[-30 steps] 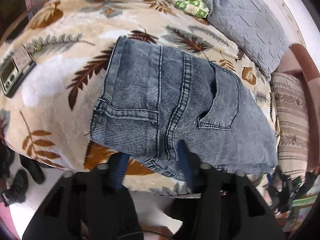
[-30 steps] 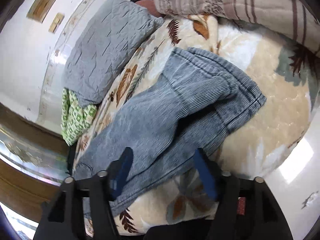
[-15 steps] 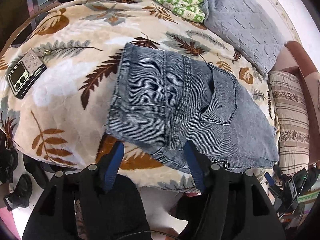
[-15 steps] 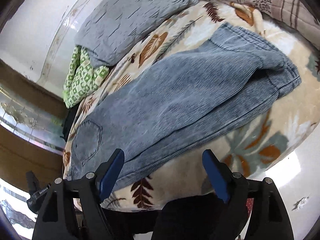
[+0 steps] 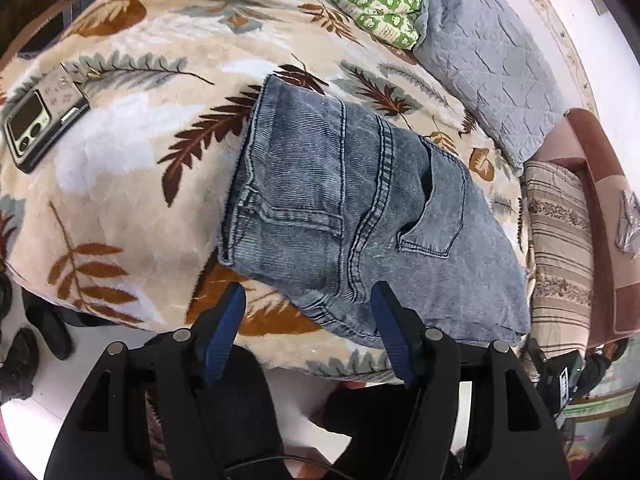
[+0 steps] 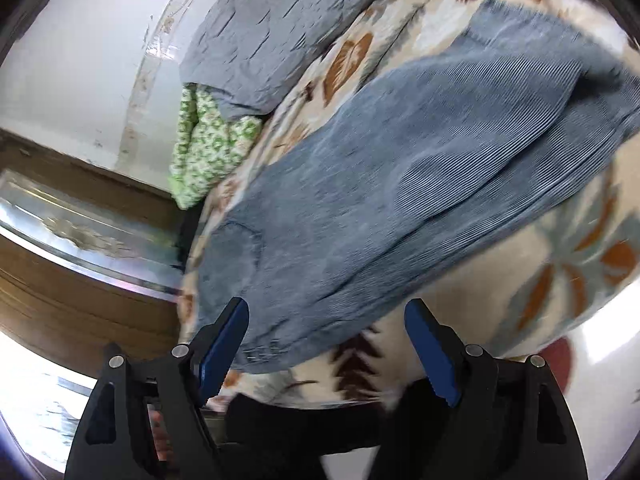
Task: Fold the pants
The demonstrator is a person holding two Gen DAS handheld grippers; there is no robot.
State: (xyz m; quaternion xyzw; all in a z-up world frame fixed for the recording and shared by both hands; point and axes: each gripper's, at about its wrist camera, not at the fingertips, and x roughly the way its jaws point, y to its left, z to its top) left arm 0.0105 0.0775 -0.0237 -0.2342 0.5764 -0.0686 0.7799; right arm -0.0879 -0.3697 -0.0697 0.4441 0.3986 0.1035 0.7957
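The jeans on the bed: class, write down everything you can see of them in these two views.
The jeans are faded grey-blue, ribbed denim with darker double-stitched seams. They lie flat on the leaf-print blanket, apparently folded lengthwise, the seat up. Two back pockets show, the right one gaping at its top, and the waistband with a belt loop runs along the left edge in the left wrist view. In the blurred right wrist view the legs stretch away, the far ends doubled over. One edge lies near the bed's front. Neither gripper touches them.

White wall [image 6: 72,60] behind a bed [image 5: 132,184] with leaf-print blanket.
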